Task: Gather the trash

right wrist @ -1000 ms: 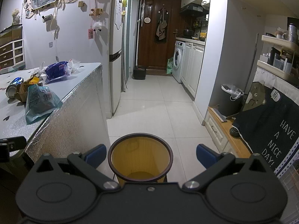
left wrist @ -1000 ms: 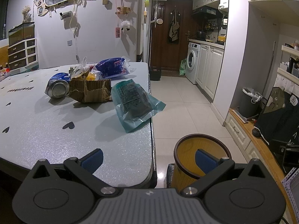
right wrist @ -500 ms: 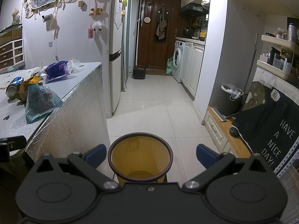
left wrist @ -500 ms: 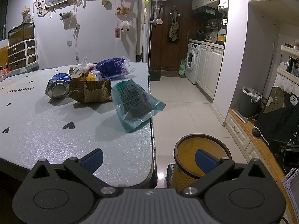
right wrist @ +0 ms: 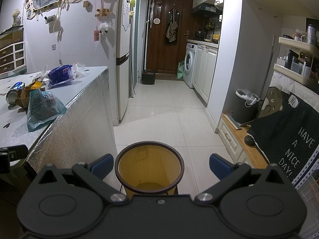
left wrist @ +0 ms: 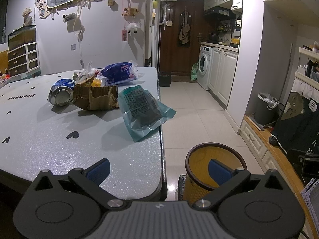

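The trash lay in a loose cluster on the tabletop (left wrist: 59, 143), all of it on the far side of the teal plastic bag (left wrist: 142, 111), which served as the nearest item. The teal plastic bag rested at the tabletop's right edge, one corner overhanging it. Just behind the bag sat a torn cardboard box (left wrist: 95, 97), touching or nearly touching it. A dented can (left wrist: 60, 95) lay on its side against the left of the box. A blue snack wrapper (left wrist: 119, 73) and a crumpled clear bag (left wrist: 85, 74) lay behind the box.

The yellow bin (right wrist: 149, 169) stood on the floor, below and to the right of the bag, just beside the tabletop's corner. It appeared empty, though its bottom was only partly visible.

The left claw (left wrist: 158, 170) was released, jaws spread wide, holding nothing; it hung over the near corner of the tabletop, well short of the bag. The right claw (right wrist: 160, 165) was likewise released and empty, positioned above the bin's mouth.

Judged step: start of collection, with no item yet gripped or binned. The next move would probably call for advancing the left claw to the bag, closing on a raised fold of the thin film, then carrying it over the bin. The film could slip or crumple under a shallow grip.
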`<state>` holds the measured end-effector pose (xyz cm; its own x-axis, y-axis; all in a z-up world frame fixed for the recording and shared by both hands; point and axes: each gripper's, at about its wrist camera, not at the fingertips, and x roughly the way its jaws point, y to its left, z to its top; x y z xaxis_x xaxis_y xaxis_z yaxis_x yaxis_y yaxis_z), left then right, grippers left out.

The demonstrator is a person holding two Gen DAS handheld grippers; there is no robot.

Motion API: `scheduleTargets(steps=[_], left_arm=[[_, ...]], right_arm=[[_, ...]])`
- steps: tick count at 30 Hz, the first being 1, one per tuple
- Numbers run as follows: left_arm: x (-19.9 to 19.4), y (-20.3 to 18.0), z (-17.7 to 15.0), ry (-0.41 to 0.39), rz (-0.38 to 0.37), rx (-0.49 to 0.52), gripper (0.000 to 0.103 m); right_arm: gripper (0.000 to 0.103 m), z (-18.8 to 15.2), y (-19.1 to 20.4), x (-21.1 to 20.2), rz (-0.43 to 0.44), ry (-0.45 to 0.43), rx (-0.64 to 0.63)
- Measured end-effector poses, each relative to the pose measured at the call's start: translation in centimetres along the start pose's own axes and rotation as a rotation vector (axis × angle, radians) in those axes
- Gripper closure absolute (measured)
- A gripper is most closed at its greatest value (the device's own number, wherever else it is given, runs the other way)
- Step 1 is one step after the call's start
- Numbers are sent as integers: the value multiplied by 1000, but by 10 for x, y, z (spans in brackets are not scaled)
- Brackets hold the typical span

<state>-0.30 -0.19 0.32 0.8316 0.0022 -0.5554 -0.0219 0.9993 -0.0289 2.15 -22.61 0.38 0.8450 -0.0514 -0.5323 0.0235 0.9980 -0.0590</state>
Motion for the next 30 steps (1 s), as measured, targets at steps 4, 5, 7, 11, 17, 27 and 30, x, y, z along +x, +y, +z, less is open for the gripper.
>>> scheduleTargets(steps=[4,5,7,11,17,27,30], left_arm=[[0,0,0,0,0,0,0],[0,0,0,0,0,-1,0],[0,0,0,0,1,0,0],[-2,-1,2,1,-1,1,0],[-2,-2,2,1,-1,1,0],[-6,-5,4,-1,0,2,0],[-6,-5,4,0,-1,3,0]], right_arm=[[0,-3,-1,3,1,0,0],[0,-3,-1,4,2,0,-1],[0,-3,-3,-1,2,0,-3],[0,-2,-3,-1,3,2,-3],[0,-3,-4,1,1,4,-4],[0,-2,-3,2,1,6,-4],[0,-2,-2,2,1,7,-3]])
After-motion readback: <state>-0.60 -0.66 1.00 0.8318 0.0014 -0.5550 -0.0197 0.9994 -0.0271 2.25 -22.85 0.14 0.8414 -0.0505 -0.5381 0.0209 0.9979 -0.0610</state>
